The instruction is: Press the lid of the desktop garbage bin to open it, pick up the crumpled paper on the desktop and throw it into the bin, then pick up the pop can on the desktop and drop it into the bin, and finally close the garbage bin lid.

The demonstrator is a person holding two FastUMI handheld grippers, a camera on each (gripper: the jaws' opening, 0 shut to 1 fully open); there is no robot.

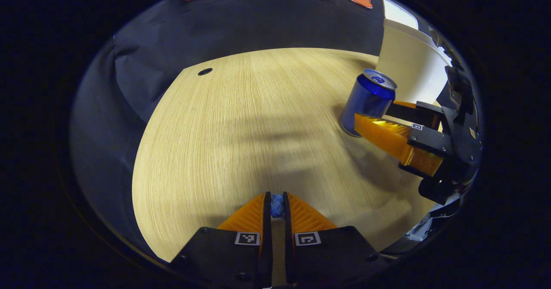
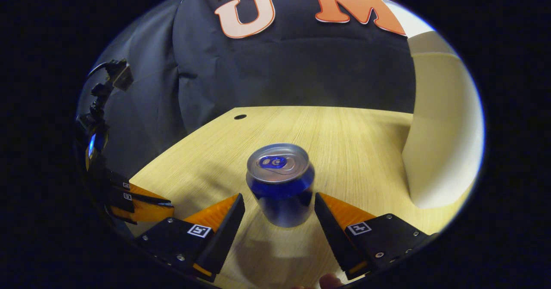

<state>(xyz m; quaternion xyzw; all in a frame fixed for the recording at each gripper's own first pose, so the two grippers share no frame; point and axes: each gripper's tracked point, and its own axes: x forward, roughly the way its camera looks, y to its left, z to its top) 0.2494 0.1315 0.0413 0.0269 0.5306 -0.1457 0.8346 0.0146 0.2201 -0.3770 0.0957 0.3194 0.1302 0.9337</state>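
My right hand-held gripper (image 2: 280, 205) stands wide open around the can (image 2: 280, 184), a finger on each side, neither clearly touching it. The can stands upright on the counter (image 2: 357, 138), just beside the pale bin (image 2: 439, 142). My left hand-held gripper (image 1: 277, 205) hangs over bare counter, fingers nearly together, with something small and blue between them

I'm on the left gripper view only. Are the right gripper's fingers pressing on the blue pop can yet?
Observer: No. The right gripper view shows the right gripper open, with a gap between each finger and the blue pop can.
Operator: From here the can overlaps the bin. Are they touching?
Observer: No. Bare table shows between the can and the cream bin, which stands to the can's right in that view.
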